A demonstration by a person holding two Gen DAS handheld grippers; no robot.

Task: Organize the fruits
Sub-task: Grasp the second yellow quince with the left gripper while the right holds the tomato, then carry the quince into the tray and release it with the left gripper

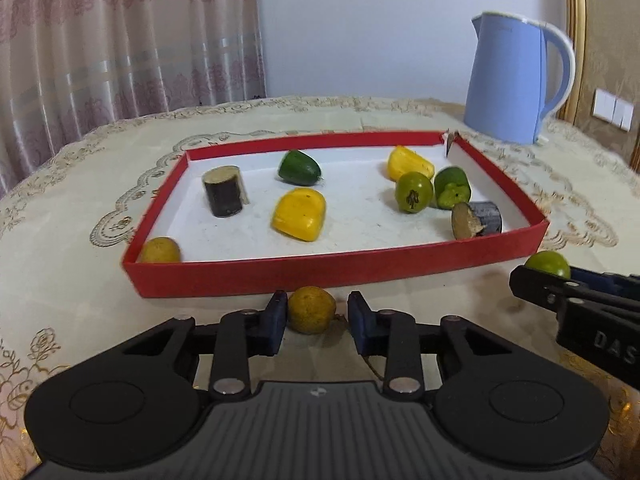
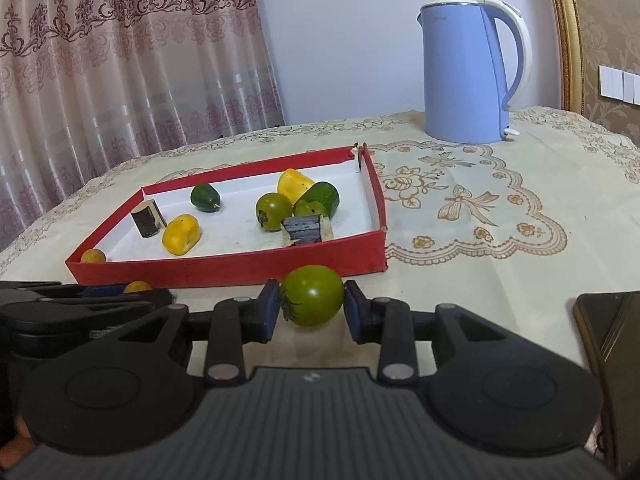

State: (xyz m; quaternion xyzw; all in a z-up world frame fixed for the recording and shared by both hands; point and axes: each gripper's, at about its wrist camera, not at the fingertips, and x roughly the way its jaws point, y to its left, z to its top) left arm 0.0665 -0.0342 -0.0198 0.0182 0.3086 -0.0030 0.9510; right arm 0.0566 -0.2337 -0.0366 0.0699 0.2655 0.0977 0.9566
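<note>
A small yellow-brown fruit point(image 1: 312, 310) lies on the tablecloth just before the red tray point(image 1: 332, 272). My left gripper point(image 1: 318, 318) straddles it: the left pad touches it, a thin gap shows at the right pad, so the jaws are open. My right gripper point(image 2: 312, 308) is shut on a green tomato point(image 2: 312, 295), held near the tray's front right corner point(image 2: 380, 256). In the left wrist view the tomato point(image 1: 548, 265) shows at the right edge. The tray holds yellow, green and dark pieces, plus a second yellow-brown fruit point(image 1: 160, 251) in its near left corner.
A light blue kettle point(image 1: 516, 80) stands behind the tray at the back right. A flat dark object point(image 2: 608, 344) lies at the table's right edge. A curtain hangs behind the table on the left. An embroidered cloth covers the table.
</note>
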